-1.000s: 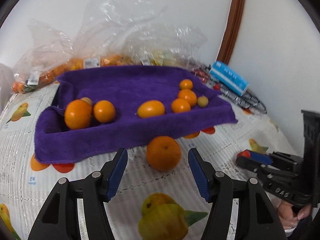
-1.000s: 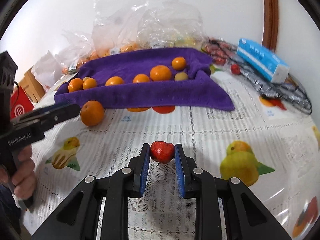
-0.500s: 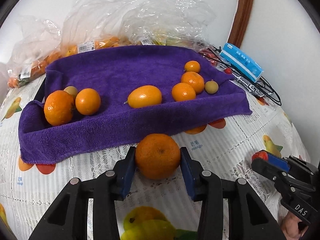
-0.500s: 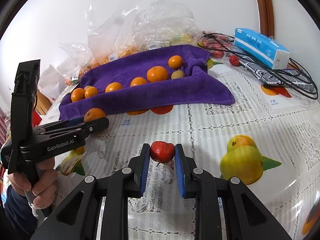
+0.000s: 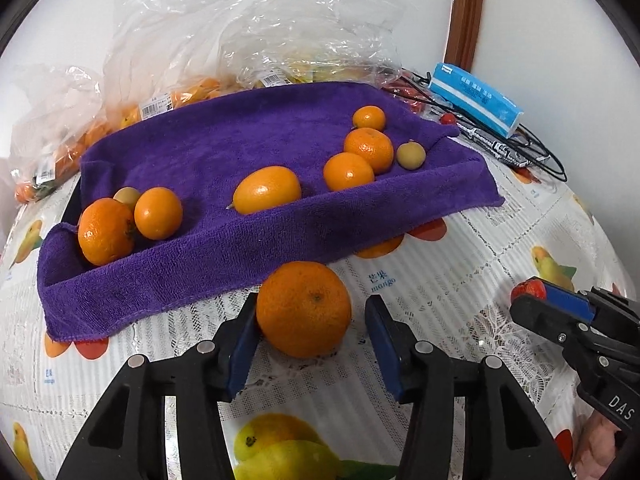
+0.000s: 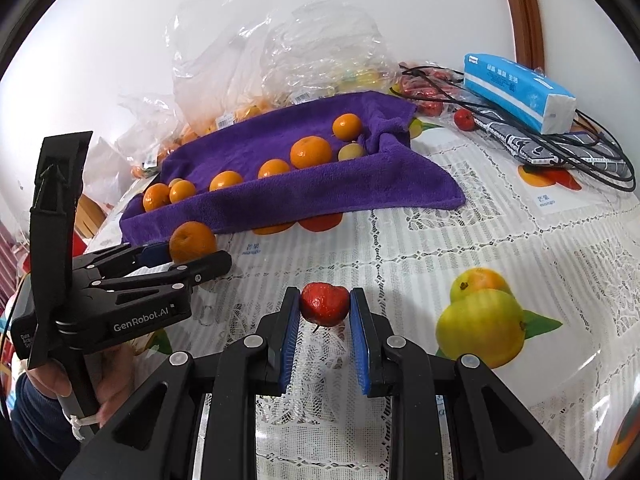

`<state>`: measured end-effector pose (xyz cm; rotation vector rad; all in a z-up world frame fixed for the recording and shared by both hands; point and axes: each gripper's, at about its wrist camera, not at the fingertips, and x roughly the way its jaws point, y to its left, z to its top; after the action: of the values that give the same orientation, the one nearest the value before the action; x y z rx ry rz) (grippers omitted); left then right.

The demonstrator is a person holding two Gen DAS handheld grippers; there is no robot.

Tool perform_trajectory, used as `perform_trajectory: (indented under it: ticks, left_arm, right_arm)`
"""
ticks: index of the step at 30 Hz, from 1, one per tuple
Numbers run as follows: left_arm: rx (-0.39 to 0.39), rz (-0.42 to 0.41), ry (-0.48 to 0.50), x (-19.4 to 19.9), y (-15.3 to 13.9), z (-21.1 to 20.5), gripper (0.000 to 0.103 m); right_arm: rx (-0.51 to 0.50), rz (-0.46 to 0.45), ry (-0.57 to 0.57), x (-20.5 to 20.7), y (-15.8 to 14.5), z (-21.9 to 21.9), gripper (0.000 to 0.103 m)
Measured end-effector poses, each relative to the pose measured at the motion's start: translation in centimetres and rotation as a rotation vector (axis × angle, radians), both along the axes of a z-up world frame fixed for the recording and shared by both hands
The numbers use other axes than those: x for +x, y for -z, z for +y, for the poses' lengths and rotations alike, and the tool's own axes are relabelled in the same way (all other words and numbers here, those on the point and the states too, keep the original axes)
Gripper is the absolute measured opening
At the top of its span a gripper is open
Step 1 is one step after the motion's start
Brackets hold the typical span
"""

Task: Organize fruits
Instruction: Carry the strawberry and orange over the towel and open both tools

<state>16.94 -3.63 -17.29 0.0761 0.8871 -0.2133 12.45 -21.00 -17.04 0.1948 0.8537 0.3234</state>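
Observation:
A large orange (image 5: pixel 304 308) rests on the tablecloth just in front of the purple towel (image 5: pixel 240 148). My left gripper (image 5: pixel 312 304) straddles it and its jaws are opening: the left pad is against the peel, while a gap shows at the right pad. The right wrist view shows the same orange (image 6: pixel 192 240) at the left gripper's (image 6: pixel 192 256) tips. My right gripper (image 6: pixel 325 300) is shut on a small red fruit (image 6: pixel 323 309), held above the cloth. That red fruit (image 5: pixel 528 289) also shows at the right edge of the left wrist view. Several oranges and two small yellowish fruits lie on the towel.
Clear plastic bags (image 5: pixel 256 40) with more fruit are piled behind the towel. At the back right lie a blue tissue pack (image 5: pixel 476 98), black cables (image 6: pixel 580 152) and a small red fruit (image 6: pixel 464 119). The lace tablecloth carries printed fruit pictures. A hand (image 6: pixel 108 380) holds the left gripper's handle.
The left gripper came forward around the large orange and squeezed it half a second ago; now its jaws have spread, leaving a gap on the right. The right gripper keeps the red fruit.

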Motion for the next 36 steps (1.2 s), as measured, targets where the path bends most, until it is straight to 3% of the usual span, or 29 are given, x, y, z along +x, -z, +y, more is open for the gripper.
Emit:
perform_trajectory:
  ticks: [2, 4, 6, 9, 36]
  left_arm:
    - [-0.046, -0.001, -0.003, 0.0, -0.2, 0.7, 0.038]
    - [-0.11, 0.004, 0.005, 0.0, -0.2, 1.4, 0.038]
    - [-0.225, 0.004, 0.047, -0.2, -0.4, 2.3, 0.038]
    - [-0.307, -0.023, 0.075, -0.8, -0.7, 3.0, 0.038]
    - [-0.363, -0.093, 0.031, -1.5, -1.8, 4.2, 0.038]
  right_arm:
    - [0.0, -0.002, 0.0, 0.0, 0.0, 0.0, 0.025]
    - [0.001, -0.001, 0.001, 0.0, 0.0, 0.0, 0.025]
    - [0.004, 0.001, 0.002, 0.0, -0.1, 0.0, 0.025]
    - [0.016, 0.004, 0.008, 0.0, -0.1, -0.2, 0.025]
    - [-0.008, 0.007, 0.043, 0.0, 0.0, -0.3, 0.025]
